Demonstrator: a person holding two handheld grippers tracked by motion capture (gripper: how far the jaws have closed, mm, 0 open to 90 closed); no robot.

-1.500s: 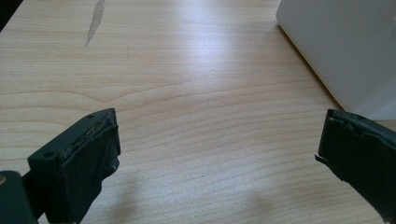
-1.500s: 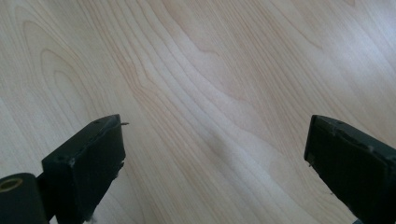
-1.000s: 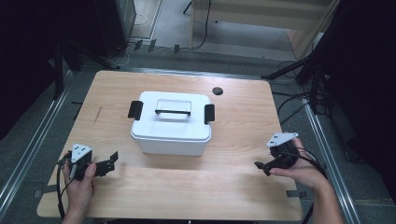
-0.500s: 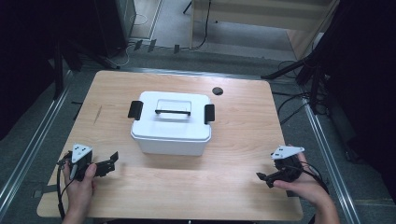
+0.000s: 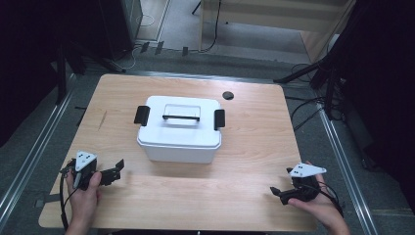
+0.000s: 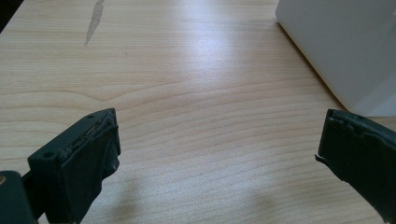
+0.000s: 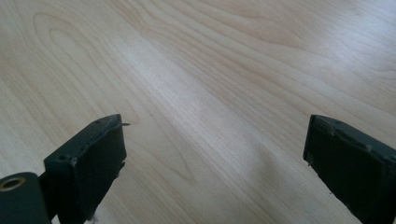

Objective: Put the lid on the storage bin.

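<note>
A white lidded storage box (image 5: 180,128) sits mid-counter (image 5: 254,142), black latches at both ends and a handle across its lid. My left gripper (image 5: 116,171) rests near the front left corner with fingers (image 6: 79,163) released and nothing between them. My right gripper (image 5: 277,192), well apart at front right, is released too. A small black disc (image 5: 227,95) lies behind the box. The left gripper view catches the box's near corner (image 6: 345,46) just beyond one finger, plus a grey smear (image 6: 95,18) on the wood; the right gripper view has bare grain between its fingers (image 7: 88,163).
</note>
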